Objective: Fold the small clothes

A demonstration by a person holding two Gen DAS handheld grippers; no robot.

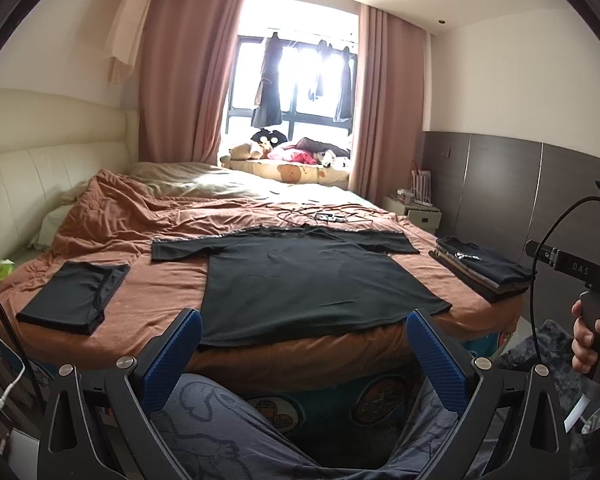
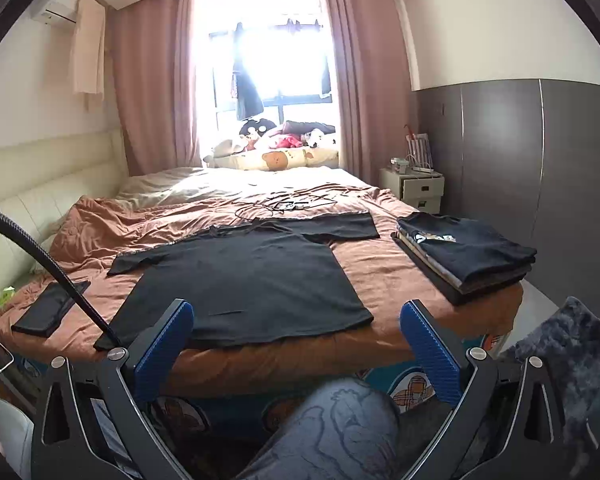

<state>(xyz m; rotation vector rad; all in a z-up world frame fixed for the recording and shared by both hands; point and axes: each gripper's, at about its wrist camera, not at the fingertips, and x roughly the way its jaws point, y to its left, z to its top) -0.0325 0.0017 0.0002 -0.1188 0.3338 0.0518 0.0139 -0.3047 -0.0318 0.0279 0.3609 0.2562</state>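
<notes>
Black T-shirt [image 1: 316,280] lies spread flat, sleeves out, on the rust-brown bedspread [image 1: 168,216], hem at the near edge of the bed and collar toward the window [image 1: 292,80]. Left gripper [image 1: 304,354] hangs just off the near bed edge in front of the shirt's hem, jaws wide apart, nothing between the blue pads, not touching fabric. Right gripper [image 2: 296,344] same story in its own view: jaws spread wide, empty, held short of the hem, off the bed. In the left wrist view the right tool's handle shows at the far right with a hand [image 1: 592,332] wrapped around it. Left of the shirt, apart from it, a folded black garment [image 1: 74,296] sits flat on the bedspread. Right of the shirt, at the bed's right edge, a stack of folded clothes [image 2: 464,260] with a dark top piece bearing a white print. Beyond the shirt's collar, a small dark device with thin cables [image 2: 288,206] rests on the bedspread; too small to tell what it is, possibly a phone. Stuffed toys [image 1: 256,148] pile on the sill past the bed, pink curtains [image 1: 184,72] either side of the window. A person's patterned trouser knee [image 2: 340,420] shows below the near bed edge, between the gripper arms.
</notes>
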